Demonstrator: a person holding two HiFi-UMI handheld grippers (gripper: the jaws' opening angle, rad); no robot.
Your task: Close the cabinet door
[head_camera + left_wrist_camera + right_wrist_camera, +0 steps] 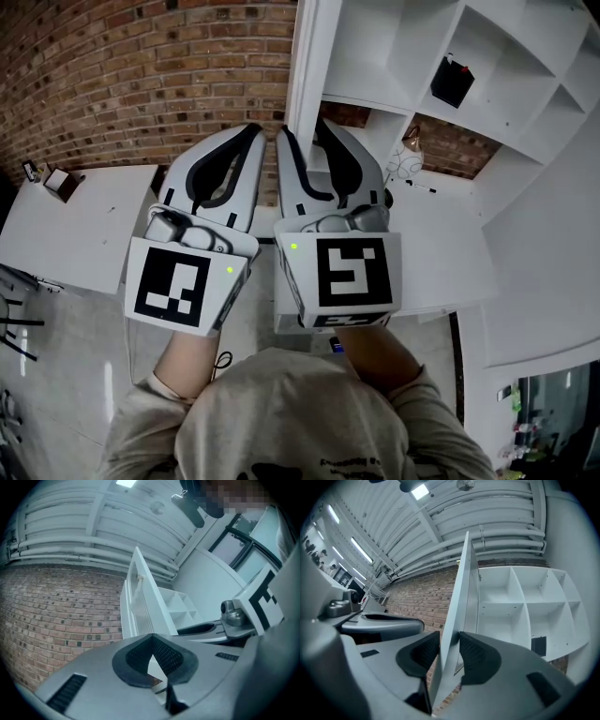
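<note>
The white cabinet door (pixel 306 66) stands open, edge-on toward me, in front of the white shelf cabinet (pixel 497 66). My right gripper (pixel 302 129) straddles the door's lower edge. In the right gripper view the door (pixel 461 588) runs between the two dark pads (pixel 476 656) of that gripper (pixel 449 641); the jaws stand apart and no firm press shows. My left gripper (pixel 251 129) is beside it on the left, shut, holding nothing. The left gripper view shows its tips (pixel 152 637) meeting, with the door (pixel 140 597) ahead.
A brick wall (pixel 159 66) runs behind the door. A white table (pixel 75 225) with a small brown box (pixel 61 180) is at the left. A white counter (pixel 450 253) lies under the cabinet with a round wire object (pixel 405 161). A black item (pixel 454 82) sits in one shelf.
</note>
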